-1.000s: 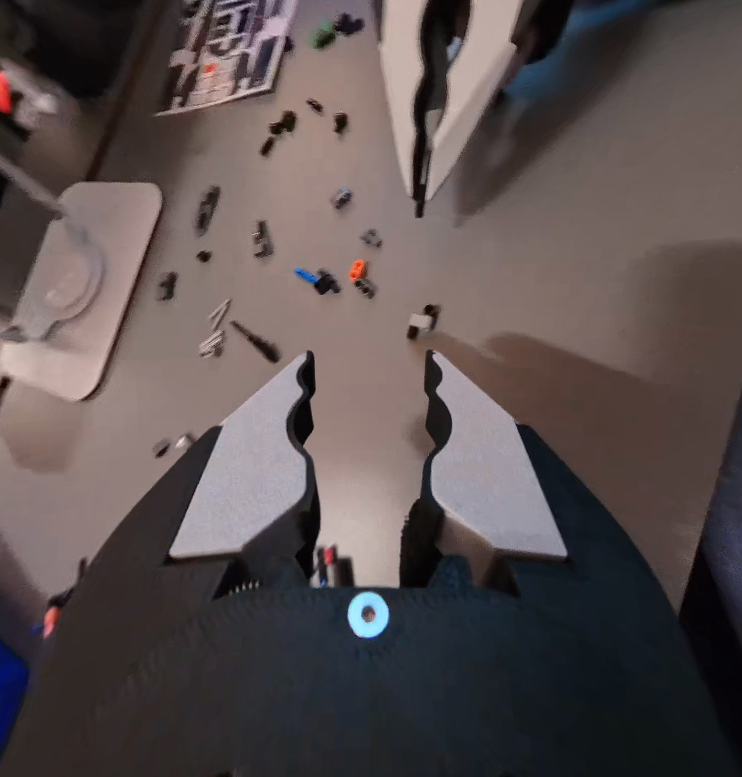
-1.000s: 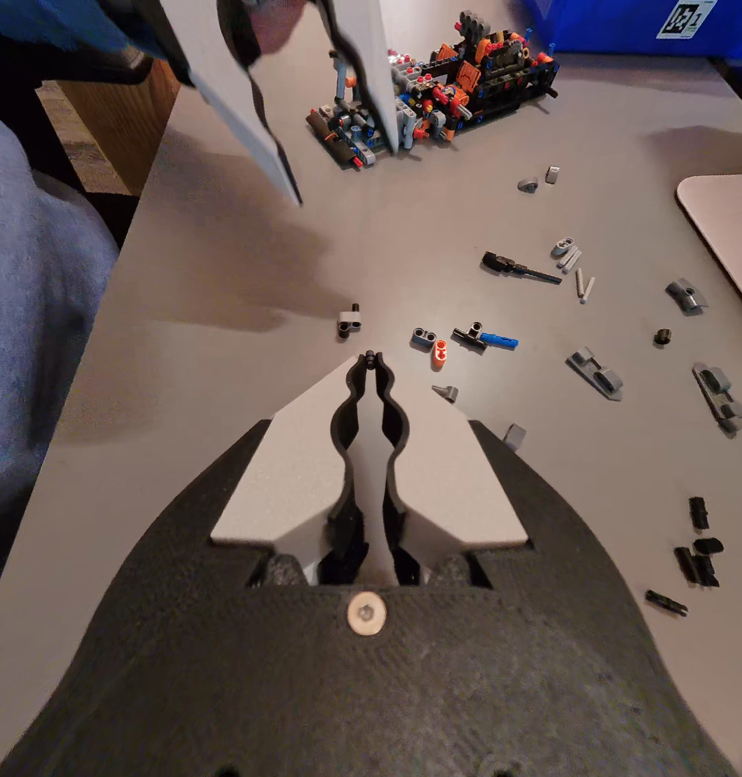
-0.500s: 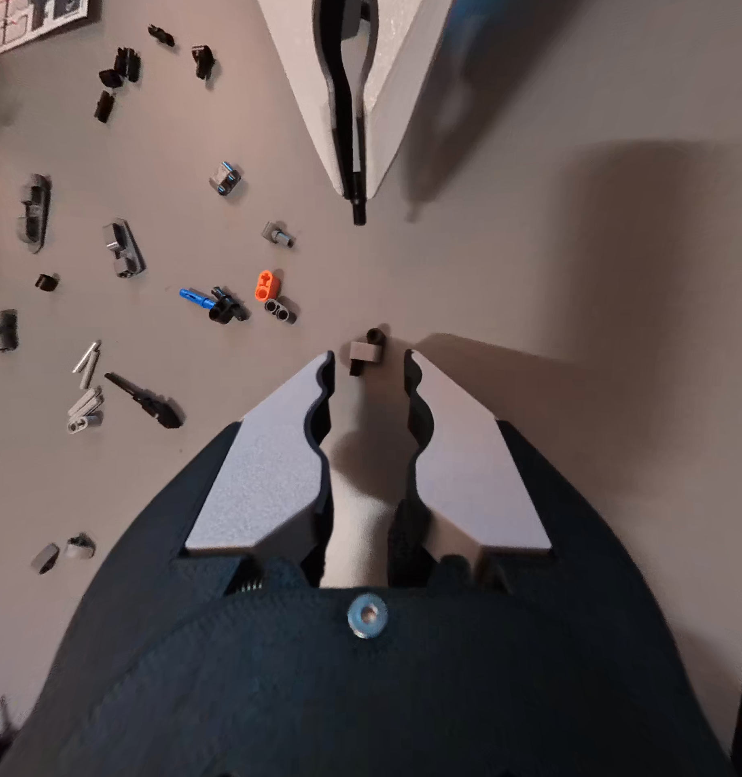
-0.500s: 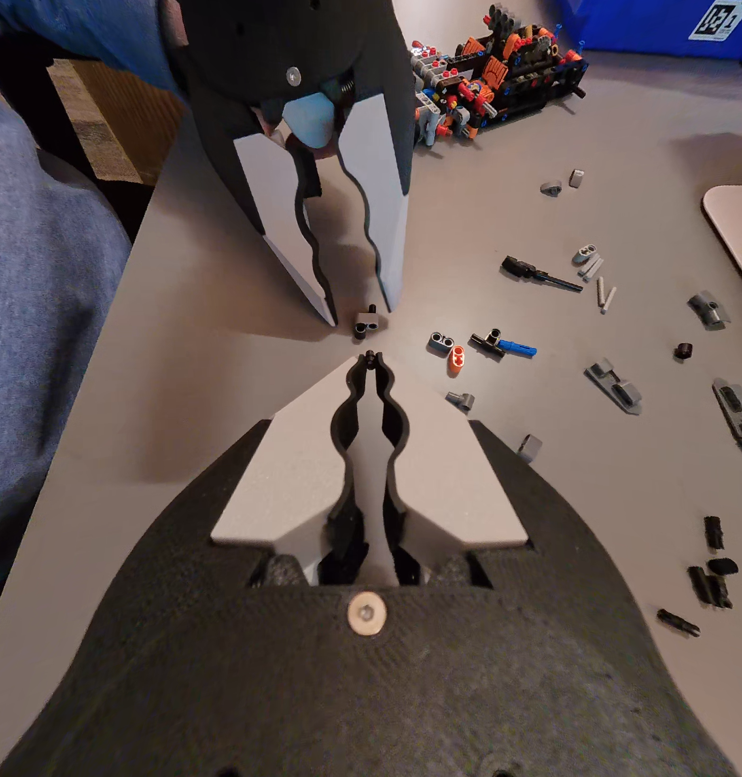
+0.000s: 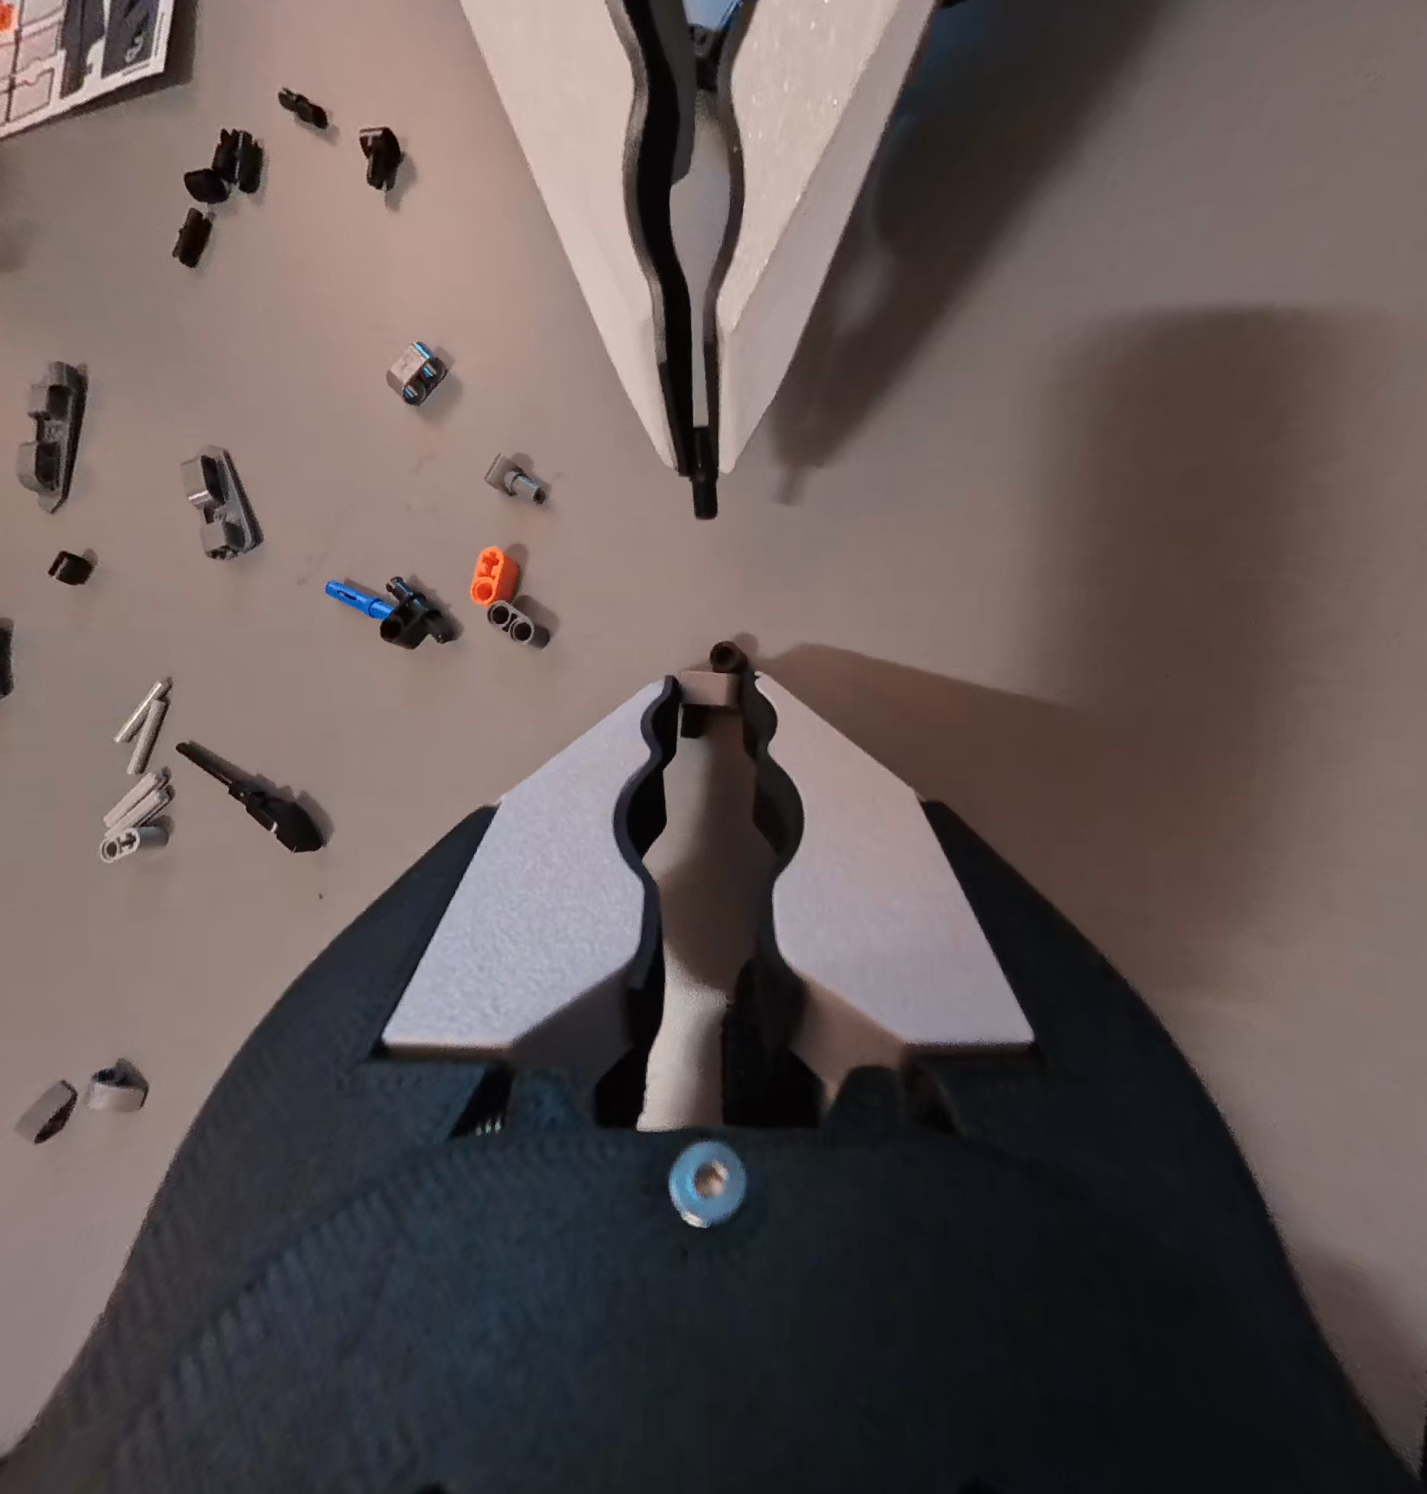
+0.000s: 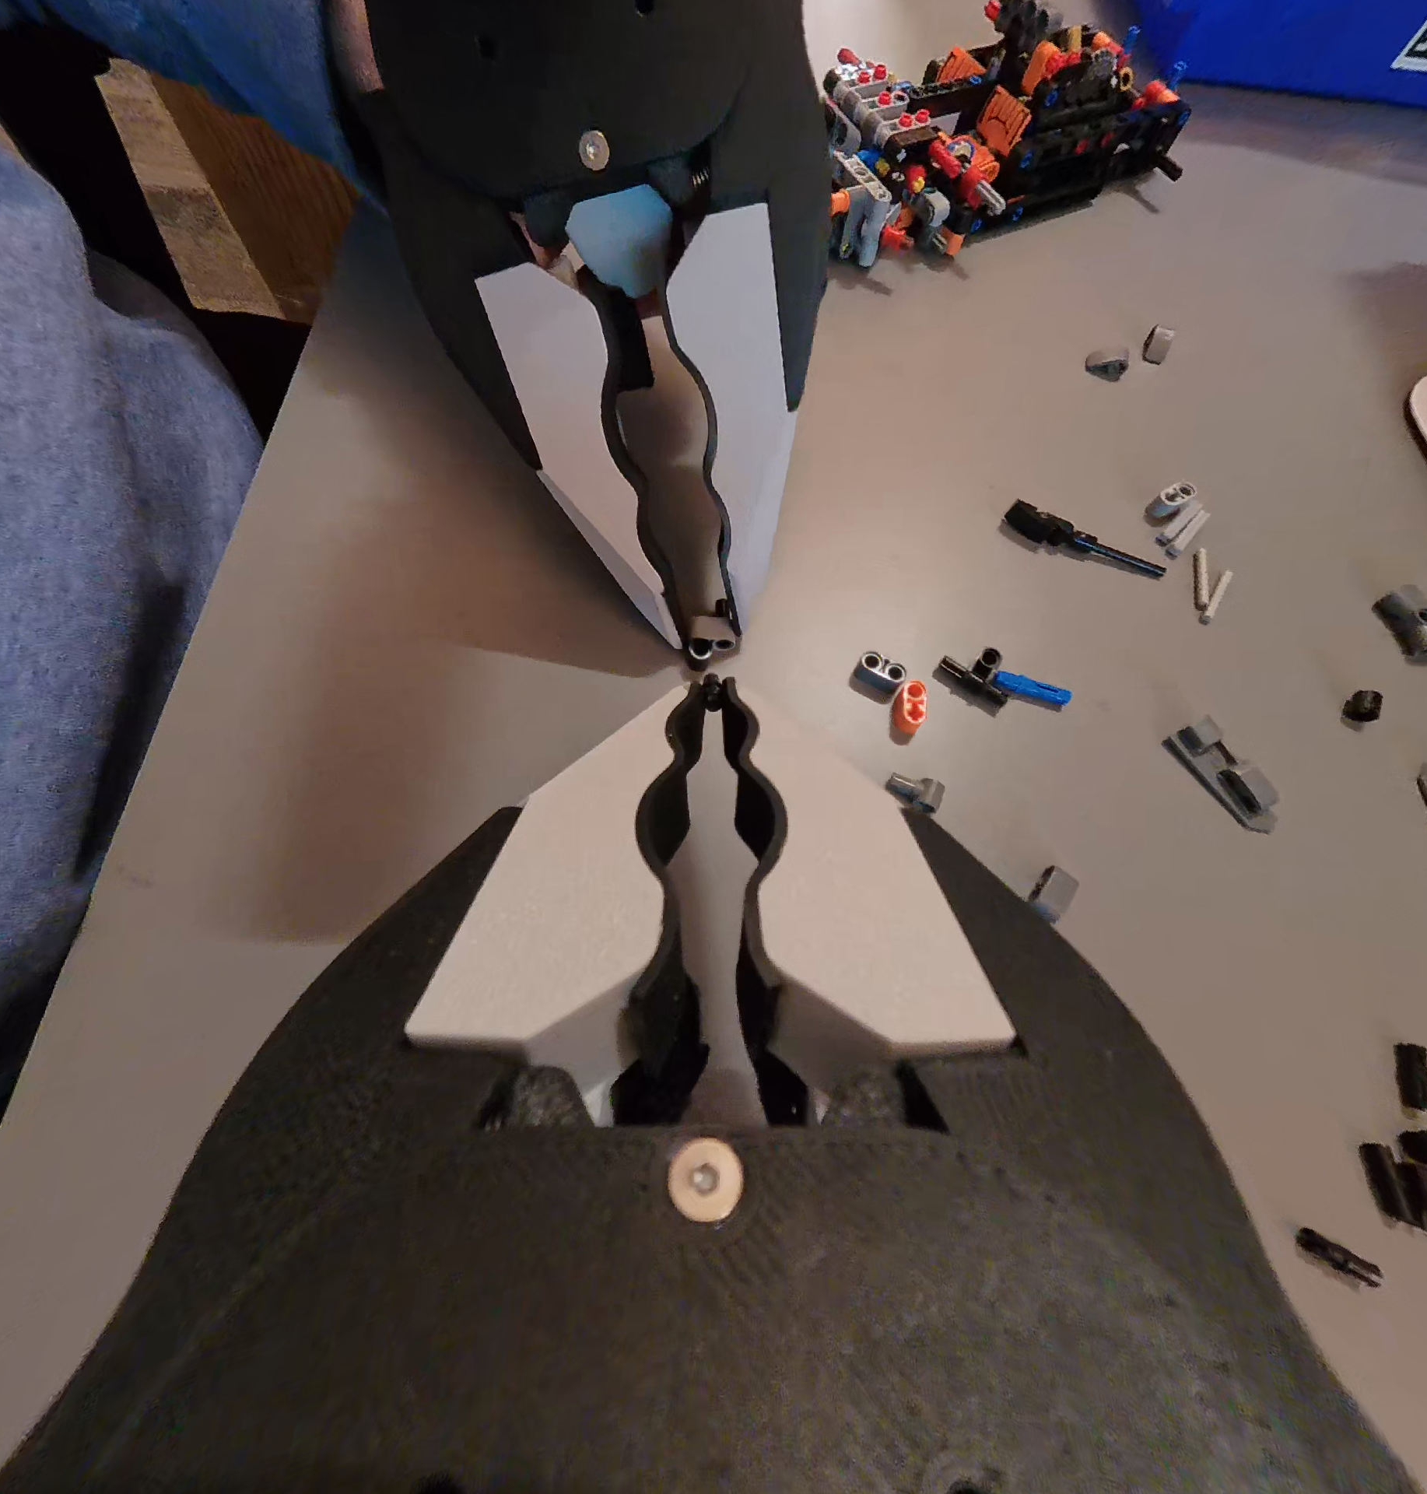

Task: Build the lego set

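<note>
My left gripper [image 5: 710, 697] is shut on a small grey connector [image 5: 710, 687] with a black pin in it, down on the grey table. My right gripper [image 6: 712, 697] is shut on a short black pin [image 6: 710, 692] that sticks out past its tips. The two grippers point tip to tip, a short gap apart. In the right wrist view the left gripper [image 6: 709, 637] holds the connector [image 6: 712, 644] just beyond the pin. In the left wrist view the right gripper [image 5: 698, 453] shows with its pin [image 5: 704, 497]. A part-built orange and black model [image 6: 1001, 137] stands at the back.
Loose parts lie beside the grippers: an orange connector [image 5: 494, 574], a blue pin in a black connector [image 5: 387, 608], grey panels [image 5: 219, 501], a black axle part [image 5: 249, 796]. An instruction sheet [image 5: 47, 65], a blue bin [image 6: 1292, 40] and the table's left edge [image 6: 290, 404] also show. Spacing between my two grippers at the tips: around 5 cm.
My left gripper came down over the grey connector and closed on it. My right gripper stayed shut on the black pin and barely moved.
</note>
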The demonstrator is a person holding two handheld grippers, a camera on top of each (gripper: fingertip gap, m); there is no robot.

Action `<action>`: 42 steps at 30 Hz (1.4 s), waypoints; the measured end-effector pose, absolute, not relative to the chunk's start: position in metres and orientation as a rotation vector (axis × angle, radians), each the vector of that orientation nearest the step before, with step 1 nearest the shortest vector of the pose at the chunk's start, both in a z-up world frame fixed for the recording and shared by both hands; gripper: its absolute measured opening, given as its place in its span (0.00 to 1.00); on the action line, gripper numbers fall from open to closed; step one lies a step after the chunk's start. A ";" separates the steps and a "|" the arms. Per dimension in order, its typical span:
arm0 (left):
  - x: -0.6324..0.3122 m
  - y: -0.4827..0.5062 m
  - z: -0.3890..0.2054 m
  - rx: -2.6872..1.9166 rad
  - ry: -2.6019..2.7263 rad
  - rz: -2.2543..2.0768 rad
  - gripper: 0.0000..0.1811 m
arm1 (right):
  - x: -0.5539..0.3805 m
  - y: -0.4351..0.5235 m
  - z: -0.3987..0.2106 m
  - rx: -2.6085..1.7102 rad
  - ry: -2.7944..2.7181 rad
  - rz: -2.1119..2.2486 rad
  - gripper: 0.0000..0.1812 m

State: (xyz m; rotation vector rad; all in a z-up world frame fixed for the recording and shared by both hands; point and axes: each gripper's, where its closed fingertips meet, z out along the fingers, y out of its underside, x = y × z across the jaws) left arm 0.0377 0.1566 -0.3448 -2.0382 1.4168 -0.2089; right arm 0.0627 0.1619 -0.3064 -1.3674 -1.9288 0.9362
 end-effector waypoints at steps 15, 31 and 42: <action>0.052 0.165 -0.294 -1.701 1.370 0.041 0.13 | 0.049 0.157 -0.280 -1.487 -1.727 1.276 0.01; 0.058 0.177 -0.245 -1.586 1.235 0.096 0.01 | 0.051 0.170 -0.232 -1.404 -1.511 1.433 0.04; 0.063 0.173 -0.230 -1.576 1.200 -0.078 0.01 | 0.055 0.163 -0.220 -1.298 -1.606 1.382 0.01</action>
